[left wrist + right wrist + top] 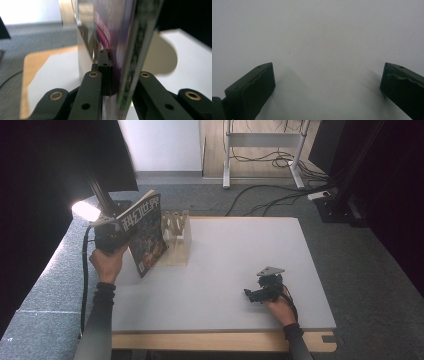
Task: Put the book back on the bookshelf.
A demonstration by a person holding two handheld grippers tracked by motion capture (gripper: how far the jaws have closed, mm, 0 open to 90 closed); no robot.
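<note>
The left gripper [116,227] is clenched on the magazine [146,233], which it holds upright above the table's [240,260] left edge. The wooden rack [177,239] stands just beside the magazine, on its right. The right gripper [256,294] rests released on the table, well apart; the left hand is nearer.

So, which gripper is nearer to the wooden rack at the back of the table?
Left. The left gripper holds the magazine right beside the wooden rack. The right gripper rests far off, near the table's front right.
</note>
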